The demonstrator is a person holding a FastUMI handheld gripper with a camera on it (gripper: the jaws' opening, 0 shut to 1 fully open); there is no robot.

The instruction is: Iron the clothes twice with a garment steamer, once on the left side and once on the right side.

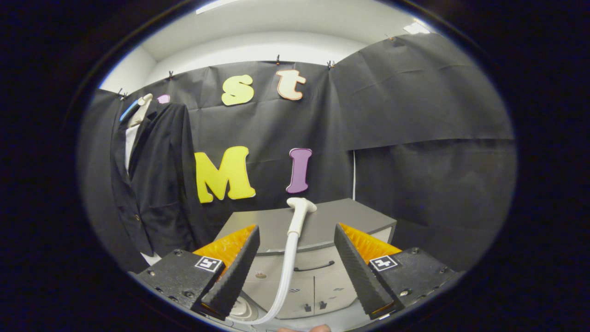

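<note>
Tongs (297, 246) stood spread wide at the bottom centre of the frame, their 2 fingers well apart and pressing on nothing. Between them, and a little beyond their tips, the pale steamer head (300, 212) rose upright in the lower middle of the frame, with its white hose (286, 276) curving down toward the bottom edge. It stood in front of a grey cabinet (322, 226) whose front showed a dark handle (314, 266). At the left of the frame, well apart from the steamer head, a dark jacket (154, 184) hung on a pale hanger (140, 109) against the black cloth wall (415, 115). A fingertip (318, 328) showed at the very bottom edge.
</note>
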